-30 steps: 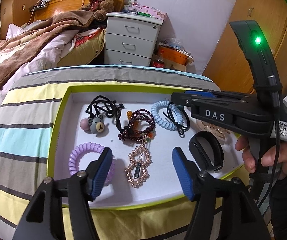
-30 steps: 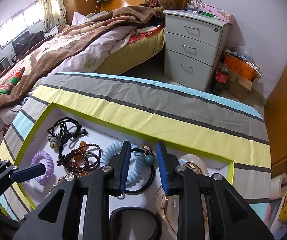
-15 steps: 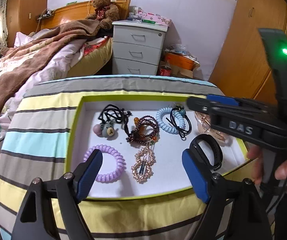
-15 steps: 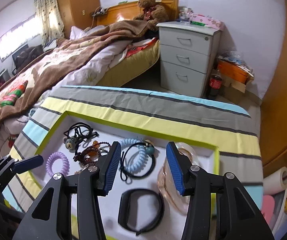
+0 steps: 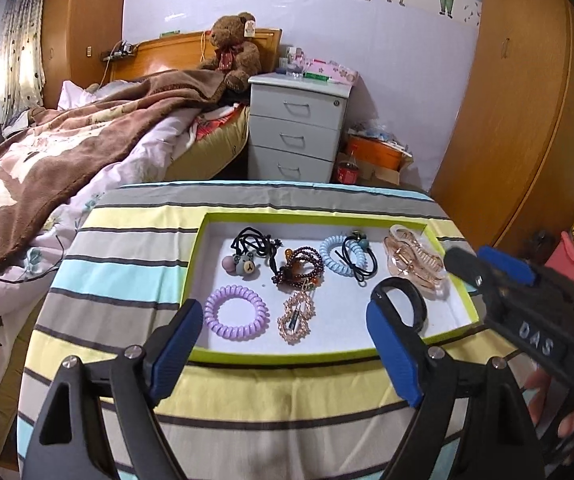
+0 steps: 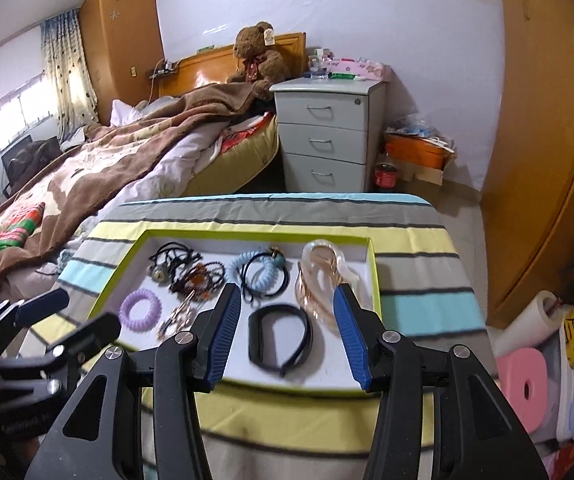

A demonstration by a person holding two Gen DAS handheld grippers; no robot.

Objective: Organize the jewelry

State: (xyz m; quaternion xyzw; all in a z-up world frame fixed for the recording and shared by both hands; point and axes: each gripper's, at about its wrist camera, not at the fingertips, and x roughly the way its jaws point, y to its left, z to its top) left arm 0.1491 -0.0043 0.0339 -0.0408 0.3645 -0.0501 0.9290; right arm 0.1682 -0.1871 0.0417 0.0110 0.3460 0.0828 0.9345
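A white tray with a lime rim (image 5: 195, 264) lies on the striped cloth and holds the jewelry. In it are a purple coil tie (image 5: 235, 312), a gold crystal bracelet (image 5: 297, 318), dark red beads (image 5: 299, 266), a black tie with a bear charm (image 5: 243, 264), a light blue coil tie (image 5: 341, 258), a rose clear hair claw (image 5: 415, 260) and a black band (image 5: 407, 300). My left gripper (image 5: 283, 308) hangs open before the tray's near edge, holding nothing. My right gripper (image 6: 286, 292) is open too, above the black band (image 6: 279, 340), nothing between its fingers.
The striped cloth (image 5: 127, 280) covers a small table. A bed with a brown blanket (image 5: 67, 160) is at the left, a grey drawer cabinet (image 5: 299, 128) behind, wooden wardrobe doors (image 5: 507, 120) at the right. Pink foam rolls (image 6: 527, 380) sit at the lower right.
Both grippers have drawn back and up from the tray. The right jaws, narrow over the blue coil tie before, now stand wide. The left jaws have widened as well.
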